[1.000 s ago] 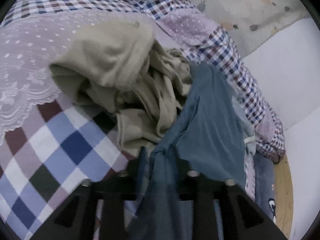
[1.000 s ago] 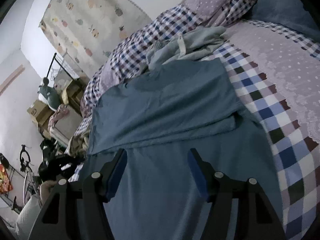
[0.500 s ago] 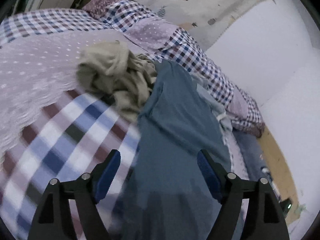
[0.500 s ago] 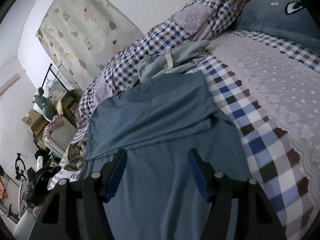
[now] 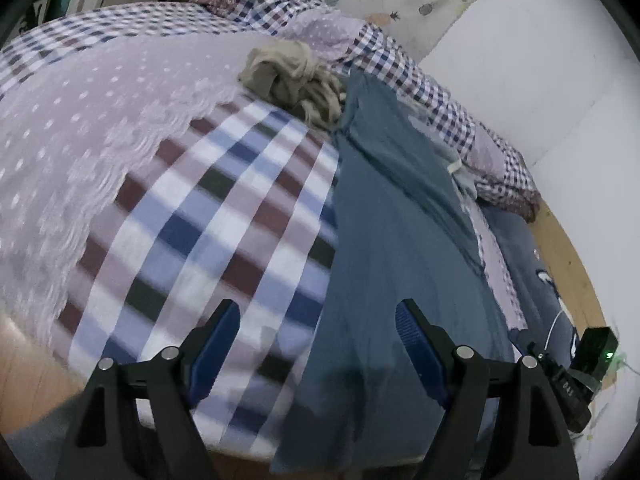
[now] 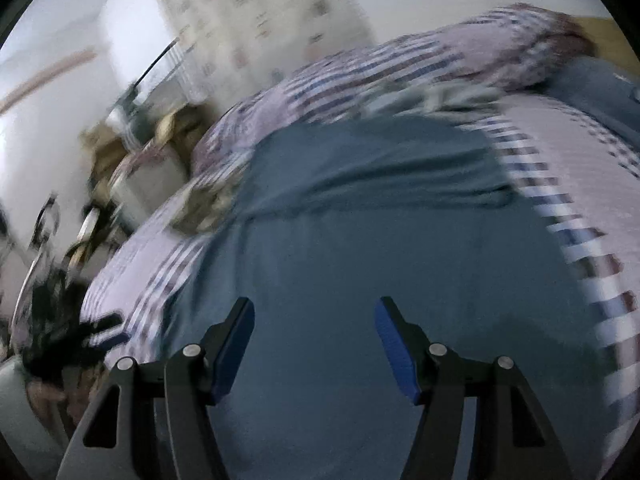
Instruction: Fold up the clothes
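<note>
With both grippers wide and holding nothing, I hover my left gripper [image 5: 316,344] and right gripper [image 6: 314,344] above the blue shirt [image 5: 384,264], which lies flat along the bed [image 5: 100,128]. Next I'd pinch the near hem corners cleanly, single layer, and lift evenly.

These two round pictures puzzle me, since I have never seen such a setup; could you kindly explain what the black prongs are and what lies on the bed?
Each picture comes from a fisheye camera fixed to a hand-held two-finger gripper, looking forward along its fingers. One view shows the left gripper, the other the right gripper. A person carries one in each hand; there is no robot arm. Both stand open and hold nothing; the left one's jaws have just been opening. Below them a blue garment lies spread on a checked bedspread. Farther back sits a crumpled beige garment. The right view is blurred.
</note>
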Tool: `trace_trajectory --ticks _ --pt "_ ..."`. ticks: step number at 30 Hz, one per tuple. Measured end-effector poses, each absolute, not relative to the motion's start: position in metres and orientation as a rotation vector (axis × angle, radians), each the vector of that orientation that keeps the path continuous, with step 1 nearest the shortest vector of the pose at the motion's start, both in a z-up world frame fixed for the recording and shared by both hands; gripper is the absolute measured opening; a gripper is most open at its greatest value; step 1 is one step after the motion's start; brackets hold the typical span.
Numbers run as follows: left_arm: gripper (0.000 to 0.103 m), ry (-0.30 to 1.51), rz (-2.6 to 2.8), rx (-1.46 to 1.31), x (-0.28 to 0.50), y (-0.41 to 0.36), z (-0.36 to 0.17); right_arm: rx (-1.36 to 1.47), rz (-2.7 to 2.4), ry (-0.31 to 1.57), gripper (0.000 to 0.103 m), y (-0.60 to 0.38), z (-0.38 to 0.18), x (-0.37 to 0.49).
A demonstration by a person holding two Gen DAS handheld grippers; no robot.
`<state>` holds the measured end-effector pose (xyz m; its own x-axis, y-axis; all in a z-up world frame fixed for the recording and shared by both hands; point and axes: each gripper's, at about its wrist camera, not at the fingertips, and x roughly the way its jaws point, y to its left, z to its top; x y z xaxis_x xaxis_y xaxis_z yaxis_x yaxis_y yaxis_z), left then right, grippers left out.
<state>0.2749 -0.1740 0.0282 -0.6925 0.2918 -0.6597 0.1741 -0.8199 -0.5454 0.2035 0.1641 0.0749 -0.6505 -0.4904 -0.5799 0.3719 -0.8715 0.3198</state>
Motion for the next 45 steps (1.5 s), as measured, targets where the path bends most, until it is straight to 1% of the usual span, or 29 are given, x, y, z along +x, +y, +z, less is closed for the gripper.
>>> trace_trajectory --ticks 1,3,6,9,13,14,15,17,18,19,21,22,23,24,25,26,27,29,31,33,35,38,42,45 --pt "0.084 -0.888 2.674 -1.221 0.280 -0.169 0.027 0.939 -2.451 -0.182 0.066 0.148 0.073 0.213" --pt "0.084 -0.767 2.685 -1.265 0.291 -0.148 0.025 0.935 -2.423 -0.114 0.066 0.127 0.070 0.227" --pt "0.084 -0.547 2.707 -1.333 0.306 -0.108 0.021 0.935 -2.399 -0.082 0.066 0.114 0.069 0.237" --pt "0.084 -0.330 2.746 -1.397 0.314 -0.071 0.015 0.937 -2.420 -0.109 0.066 0.119 0.069 0.240" --pt "0.083 -0.145 2.736 -1.480 0.308 -0.042 0.004 0.947 -2.468 -0.197 0.066 0.141 0.075 0.239" --pt "0.080 -0.110 2.728 -1.502 0.306 -0.037 0.000 0.950 -2.478 -0.220 0.066 0.146 0.076 0.238" --pt "0.074 -0.066 2.717 -1.532 0.304 -0.031 -0.004 0.953 -2.486 -0.246 0.066 0.152 0.076 0.238" --pt "0.070 0.011 2.700 -1.591 0.300 -0.021 -0.015 0.955 -2.495 -0.279 0.066 0.160 0.077 0.238" --pt "0.062 0.041 2.690 -1.625 0.298 -0.019 -0.021 0.955 -2.499 -0.289 0.066 0.163 0.078 0.238" --pt "0.057 0.072 2.679 -1.660 0.295 -0.016 -0.027 0.952 -2.503 -0.300 0.066 0.167 0.079 0.239" --pt "0.042 0.076 2.666 -1.691 0.294 -0.016 -0.031 0.946 -2.508 -0.310 0.066 0.171 0.080 0.240" --pt "0.034 0.047 2.678 -1.680 0.296 -0.019 -0.027 0.943 -2.509 -0.313 0.066 0.172 0.081 0.241" --pt "0.018 0.012 2.694 -1.666 0.300 -0.024 -0.023 0.941 -2.510 -0.312 0.066 0.173 0.082 0.241" --pt "0.012 -0.044 2.715 -1.648 0.304 -0.031 -0.017 0.938 -2.509 -0.310 0.066 0.173 0.083 0.242" --pt "0.012 -0.146 2.736 -1.621 0.310 -0.044 -0.010 0.936 -2.507 -0.305 0.066 0.172 0.084 0.243" --pt "0.008 -0.263 2.741 -1.597 0.316 -0.057 -0.004 0.935 -2.497 -0.298 0.066 0.170 0.084 0.244" --pt "0.006 -0.374 2.735 -1.578 0.321 -0.070 0.000 0.934 -2.486 -0.290 0.066 0.168 0.084 0.244" --pt "0.005 -0.605 2.705 -1.531 0.333 -0.096 0.007 0.932 -2.462 -0.272 0.066 0.161 0.084 0.245" --pt "0.004 -0.850 2.637 -1.461 0.348 -0.123 0.012 0.926 -2.410 -0.211 0.066 0.143 0.083 0.250" --pt "0.004 -0.997 2.585 -1.400 0.360 -0.138 0.014 0.918 -2.362 -0.127 0.066 0.122 0.082 0.256" --pt "0.004 -1.120 2.530 -1.344 0.370 -0.152 0.016 0.904 -2.312 -0.006 0.066 0.094 0.078 0.268" --pt "0.004 -1.272 2.415 -1.266 0.379 -0.172 0.013 0.877 -2.240 0.166 0.066 0.054 0.072 0.285" --pt "0.004 -1.382 2.315 -1.203 0.386 -0.180 0.006 0.748 -2.150 0.472 0.066 -0.009 0.060 0.331" --pt "0.004 -1.438 2.256 -1.181 0.380 -0.182 0.003 0.541 -2.114 0.776 0.066 -0.049 0.043 0.378"
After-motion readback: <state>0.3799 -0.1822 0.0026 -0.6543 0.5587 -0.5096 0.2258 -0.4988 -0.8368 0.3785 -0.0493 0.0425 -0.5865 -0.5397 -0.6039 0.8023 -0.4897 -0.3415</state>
